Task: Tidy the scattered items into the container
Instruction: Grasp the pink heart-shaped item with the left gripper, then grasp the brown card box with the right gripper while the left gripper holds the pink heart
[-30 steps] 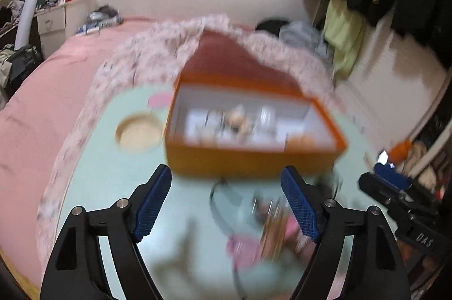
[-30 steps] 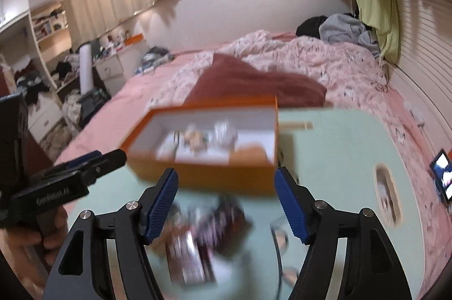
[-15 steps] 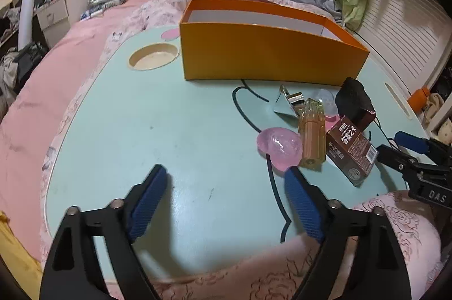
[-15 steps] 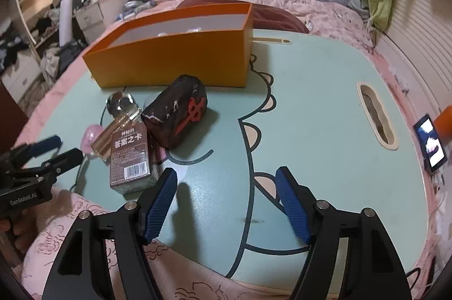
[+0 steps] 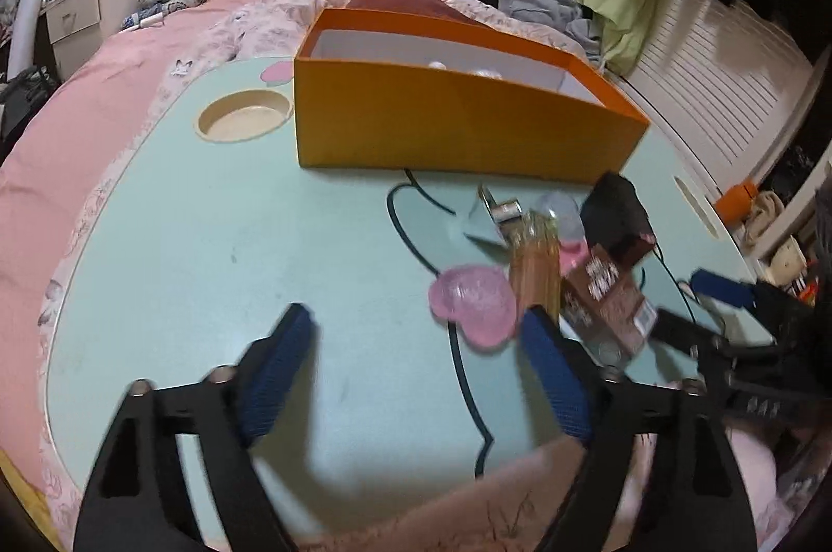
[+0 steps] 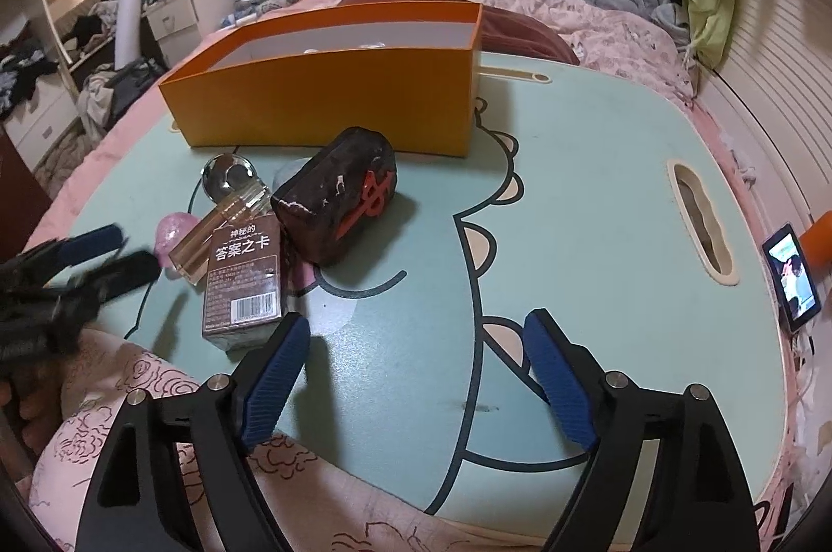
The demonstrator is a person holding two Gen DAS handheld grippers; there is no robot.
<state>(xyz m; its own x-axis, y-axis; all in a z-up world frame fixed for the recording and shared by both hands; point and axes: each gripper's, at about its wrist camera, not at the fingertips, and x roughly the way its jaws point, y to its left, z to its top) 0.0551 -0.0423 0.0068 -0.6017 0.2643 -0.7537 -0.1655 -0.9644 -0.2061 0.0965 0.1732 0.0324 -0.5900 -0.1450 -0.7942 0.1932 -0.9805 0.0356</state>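
Observation:
An open orange box (image 5: 457,126) (image 6: 333,105) stands at the back of the pale green lap table (image 5: 208,240). In front of it lie a pink heart-shaped case (image 5: 473,300), an amber bottle (image 5: 535,271), a brown card box (image 6: 242,281) and a dark pouch (image 6: 343,198). My left gripper (image 5: 416,323) hovers low over the table, its jaws closing on nothing, and its right finger is close to the pink case. My right gripper (image 6: 418,326) is over bare table right of the card box. Its jaws are opening, with nothing between them.
A round cup recess (image 5: 242,120) lies left of the box and a slot (image 6: 699,219) near the table's right edge. A lit phone (image 6: 793,276) leans beyond that edge. Pink bedding surrounds the table, and a rose-patterned cloth (image 6: 145,385) lies at the near edge.
Both grippers have come down from above the box to just over the table. The left jaws widened, then narrowed, and now sit nearer the pink case. The right jaws have widened.

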